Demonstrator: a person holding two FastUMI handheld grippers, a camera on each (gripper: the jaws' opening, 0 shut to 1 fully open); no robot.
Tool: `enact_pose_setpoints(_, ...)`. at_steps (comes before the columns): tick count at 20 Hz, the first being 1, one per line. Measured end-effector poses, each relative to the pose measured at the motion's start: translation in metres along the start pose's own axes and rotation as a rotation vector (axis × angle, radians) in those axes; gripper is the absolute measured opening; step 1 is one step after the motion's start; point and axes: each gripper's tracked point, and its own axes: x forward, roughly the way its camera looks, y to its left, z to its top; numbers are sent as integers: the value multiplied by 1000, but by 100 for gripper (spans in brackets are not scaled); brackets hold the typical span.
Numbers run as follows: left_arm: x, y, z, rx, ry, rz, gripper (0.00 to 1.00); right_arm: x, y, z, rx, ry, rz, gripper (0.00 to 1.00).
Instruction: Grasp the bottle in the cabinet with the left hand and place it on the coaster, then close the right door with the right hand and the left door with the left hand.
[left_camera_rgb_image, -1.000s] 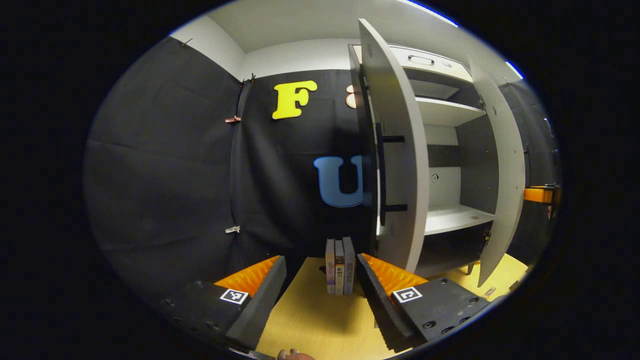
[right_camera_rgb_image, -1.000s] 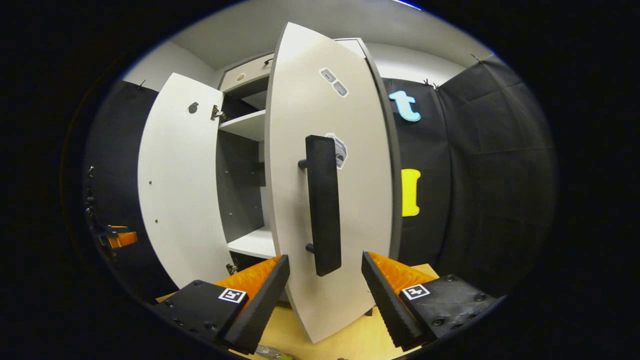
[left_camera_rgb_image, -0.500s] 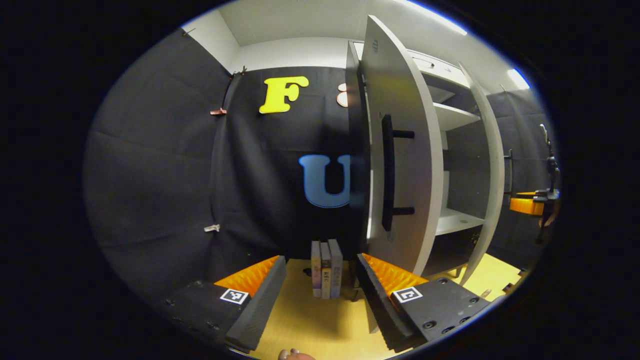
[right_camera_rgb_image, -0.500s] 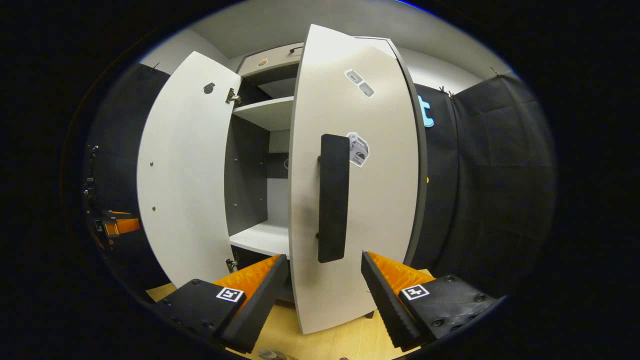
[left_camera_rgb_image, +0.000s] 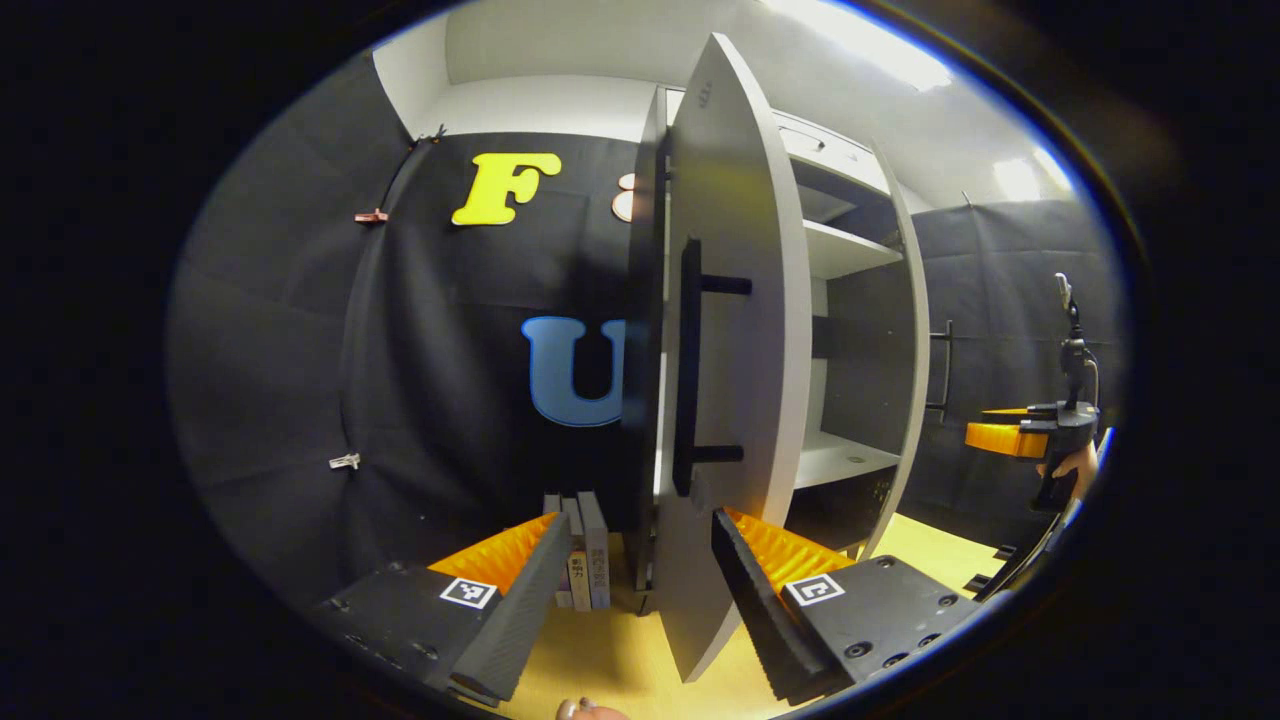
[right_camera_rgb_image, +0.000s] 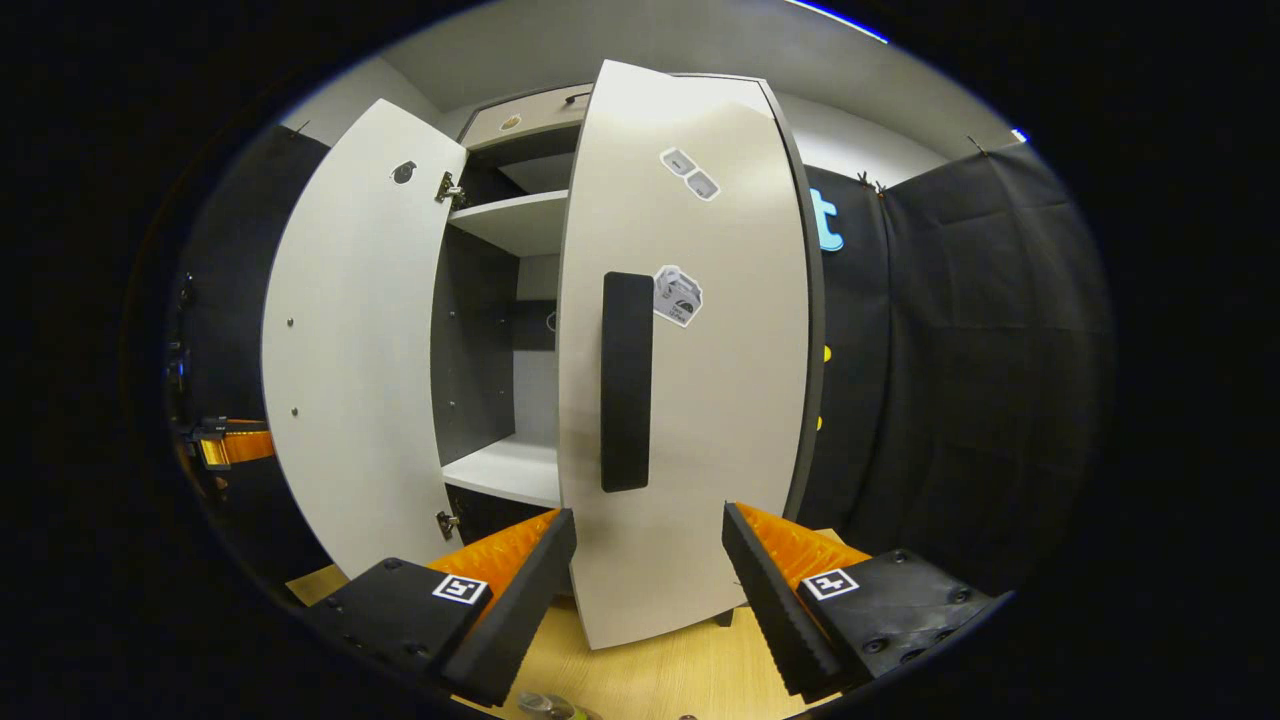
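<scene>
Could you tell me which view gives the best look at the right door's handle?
The right gripper view: the right door's handle faces the camera, straight ahead of the open right gripper. The left gripper view catches it small and side-on, far off.

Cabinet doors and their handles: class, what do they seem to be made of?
Doors: probably laminated board, matt pale grey, flat with darker edges. Handles: matt black bars, plastic or coated metal; the look leaves it open.
</scene>
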Motion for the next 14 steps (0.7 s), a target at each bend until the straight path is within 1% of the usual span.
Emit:
enact_pose_setpoints(3,5,-3,3,9,-14,-34,89,-6,-1,2,-1,-4,-26,98)
enact_pose_setpoints(7,7,-7,2,-6,-5,-77,88,-13,-7,1,9,-6,-50,98)
enact_pose_setpoints(10,10,-15,4,11,-1,-101,88,-14,-8,2,14,-12,-54,98)
enact_pose_setpoints(11,11,-19,3,5,0,-110,87,-13,-10,3,15,-14,-55,98)
enact_pose_setpoints(14,15,-33,2,-18,7,-132,89,-9,-13,4,20,-12,-44,98)
